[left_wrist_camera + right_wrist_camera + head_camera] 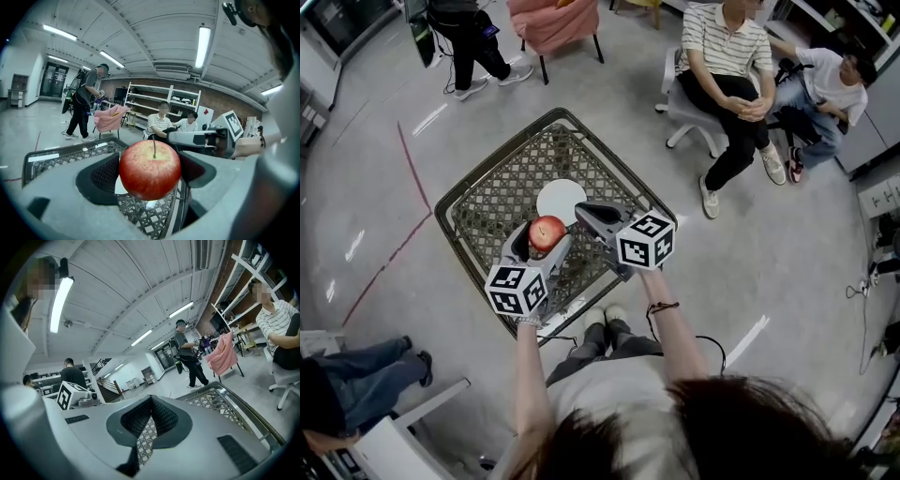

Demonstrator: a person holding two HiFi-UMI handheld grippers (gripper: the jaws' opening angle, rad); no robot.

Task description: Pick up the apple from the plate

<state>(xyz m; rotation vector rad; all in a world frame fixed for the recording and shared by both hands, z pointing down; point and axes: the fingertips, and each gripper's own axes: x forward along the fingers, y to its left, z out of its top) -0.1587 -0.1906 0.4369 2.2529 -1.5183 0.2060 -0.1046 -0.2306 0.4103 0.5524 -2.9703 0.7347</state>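
The pick-up step looks all but done: the left gripper [150, 174] has its fingers clenched on the apple [150, 169], one pad pressing each side of the red fruit, stem pointing up. In the head view the apple sits just nearer the person than the white plate [562, 201], which lies bare on the mesh counter [450, 202], and it appears to be clear of the plate rather than resting on it. The right gripper [584, 214] hovers beside it with its fingers pressed together on nothing, only mesh showing through the slit. The next move probably calls for a steady hold and a straight rise, without squeezing harder or tilting the fruit.
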